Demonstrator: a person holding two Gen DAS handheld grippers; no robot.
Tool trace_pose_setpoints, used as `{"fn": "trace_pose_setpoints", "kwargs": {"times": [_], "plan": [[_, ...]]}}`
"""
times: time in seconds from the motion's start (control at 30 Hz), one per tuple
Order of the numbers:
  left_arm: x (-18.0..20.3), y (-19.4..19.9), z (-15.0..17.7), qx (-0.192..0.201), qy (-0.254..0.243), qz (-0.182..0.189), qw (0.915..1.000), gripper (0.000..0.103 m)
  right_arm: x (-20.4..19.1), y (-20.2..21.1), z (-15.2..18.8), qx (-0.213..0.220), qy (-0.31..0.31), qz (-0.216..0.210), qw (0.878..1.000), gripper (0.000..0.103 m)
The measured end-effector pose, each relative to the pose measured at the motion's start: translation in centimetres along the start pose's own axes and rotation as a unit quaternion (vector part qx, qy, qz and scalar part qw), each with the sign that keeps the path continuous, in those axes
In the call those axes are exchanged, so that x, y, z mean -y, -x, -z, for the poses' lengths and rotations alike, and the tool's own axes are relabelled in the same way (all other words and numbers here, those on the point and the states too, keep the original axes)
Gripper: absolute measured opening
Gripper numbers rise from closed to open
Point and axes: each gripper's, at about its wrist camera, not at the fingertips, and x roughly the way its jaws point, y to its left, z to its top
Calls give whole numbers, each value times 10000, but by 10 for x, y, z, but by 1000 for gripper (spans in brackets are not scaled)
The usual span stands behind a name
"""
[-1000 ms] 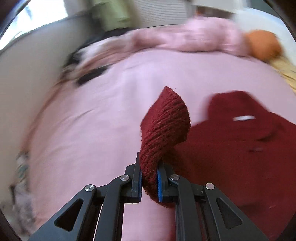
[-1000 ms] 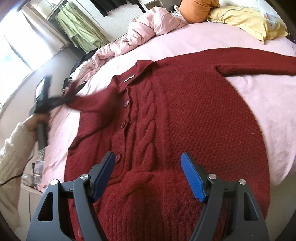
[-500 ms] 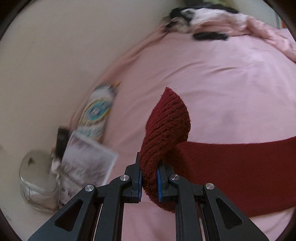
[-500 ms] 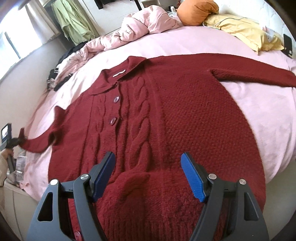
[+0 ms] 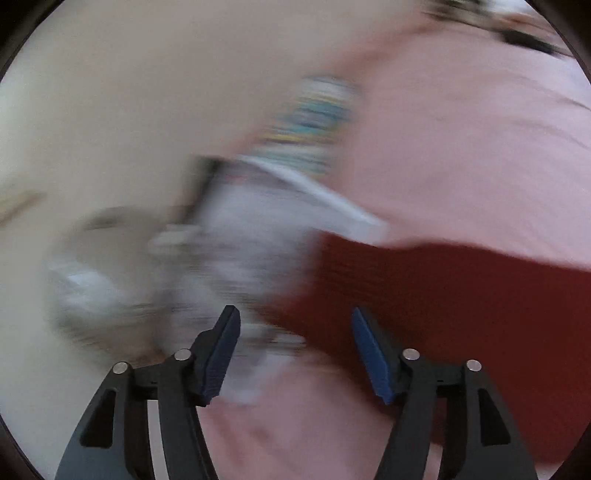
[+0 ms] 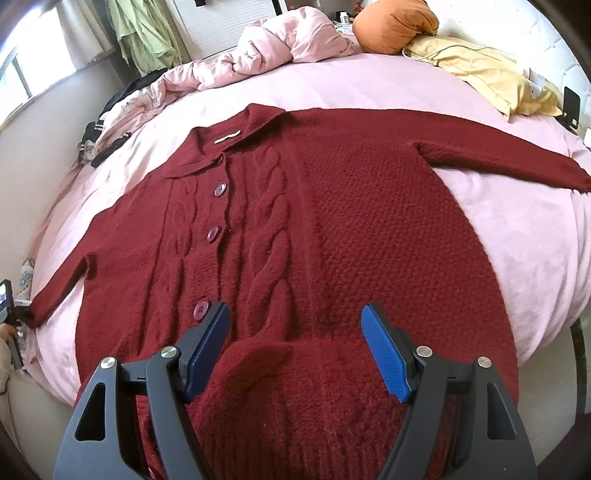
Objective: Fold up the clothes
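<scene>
A dark red knitted cardigan [image 6: 332, 229] lies spread face up on the pink bed, both sleeves stretched out sideways. My right gripper [image 6: 295, 347] is open and empty, hovering over the cardigan's hem. My left gripper [image 5: 295, 350] is open and empty at the bed's left edge; the cuff of the left sleeve [image 5: 424, 295] lies on the sheet just ahead and to the right of it. The left wrist view is blurred by motion. In the right wrist view the left gripper [image 6: 7, 306] shows at the far left, by the sleeve end [image 6: 48, 306].
A pink duvet [image 6: 258, 51] is bunched at the bed's far side, with an orange cushion [image 6: 395, 22] and a yellow pillow [image 6: 491, 70] at the back right. Blurred papers and a patterned item [image 5: 280, 206] lie off the bed's left edge. Dark clothes [image 6: 107, 136] lie far left.
My left gripper opened and let go of the sleeve cuff, which now lies flat on the sheet. The sleeve is stretched out to the left. My right gripper stayed open over the hem.
</scene>
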Motion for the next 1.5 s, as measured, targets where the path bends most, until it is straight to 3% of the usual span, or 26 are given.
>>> {"fn": "trace_pose_setpoints", "kwargs": {"times": [0.07, 0.1, 0.13, 0.17, 0.2, 0.23, 0.27, 0.3, 0.37, 0.47, 0.5, 0.57, 0.6, 0.67, 0.77, 0.83, 0.87, 0.9, 0.97, 1.0, 1.07, 1.2, 1.33, 1.4, 1.47, 1.5], "plan": [[-11, 23, -4, 502, 488, -473, 9964, 64, -1, 0, 0, 0, 13, 24, 10000, 74], [-9, 44, -5, 922, 606, -249, 9936, 65, -1, 0, 0, -4, 21, 37, 10000, 74], [-2, 55, -3, 1081, 485, 171, 9928, 74, -2, 0, 0, -9, 22, 48, 10000, 74], [11, 65, -1, 1158, 172, 848, 9895, 78, -3, -1, 0, -15, 31, 61, 10000, 74], [30, 72, 4, 1087, -259, 1625, 9804, 81, -4, -1, 0, -17, 41, 68, 10000, 74], [49, 75, 13, 884, -649, 2386, 9649, 81, -4, 0, 1, -18, 50, 78, 10000, 74], [60, 71, 19, 689, -832, 2751, 9553, 81, -4, 0, 1, -19, 59, 85, 9999, 74], [75, 65, 30, 396, -943, 2946, 9501, 81, -4, 0, 1, -20, 66, 87, 9999, 74], [81, 45, 41, 130, -778, 2922, 9531, 81, -4, 0, 1, -30, 66, 71, 9999, 74], [68, 15, 49, -116, 82, 3438, 9390, 89, -2, 0, 1, -28, 62, 50, 10000, 74], [65, 13, 47, -127, 106, 3507, 9364, 89, -2, 0, 1, -25, 64, 48, 10000, 74], [65, 28, 44, 43, -55, 3210, 9471, 88, -2, 0, 1, -29, 59, 36, 10000, 74], [61, 41, 43, 386, -115, 3058, 9512, 87, -2, 0, 1, -36, 58, 30, 10000, 74], [60, 62, 48, 636, -180, 3219, 9445, 87, -3, 0, 1, -32, 59, 44, 10000, 74], [76, 37, 57, -159, -528, 3085, 9496, 87, -2, 0, 1, -32, 65, 30, 10000, 74], [73, 30, 55, -280, -255, 3175, 9475, 89, -2, -1, 1, -40, 46, 8, 10000, 74], [74, 35, 52, -274, -330, 3033, 9519, 89, -2, -1, 1, -43, 29, -13, 10000, 74], [77, 53, 49, 18, -550, 2691, 9615, 87, -2, -1, 1, -39, 22, -19, 10000, 74], [80, 88, 49, 590, -825, 2564, 9612, 87, -2, 0, 1, -28, 31, -20, 10000, 74], [81, 116, 50, 863, -912, 2817, 9512, 87, -2, 0, 1, -22, 30, -21, 10000, 74], [81, 154, 53, 1008, -893, 3354, 9324, 86, -1, 0, 1, -28, 26, -46, 10000, 74], [81, 259, 86, 1309, -1169, 4679, 8662, 86, 2, 1, 2, 7, -8, -131, 9999, 74], [85, 353, 147, 1470, -1698, 5571, 7995, 87, 5, 3, 2, 43, -22, -233, 9997, 74], [89, 379, 176, 1308, -1822, 5909, 7749, 87, 8, 4, 2, 60, -40, -297, 9995, 74], [98, 403, 215, 1212, -1946, 6078, 7603, 87, 11, 5, 3, 77, -66, -366, 9993, 74], [101, 408, 231, 1212, -1954, 6096, 7586, 87, 12, 6, 3, 87, -74, -400, 9991, 74]]}}
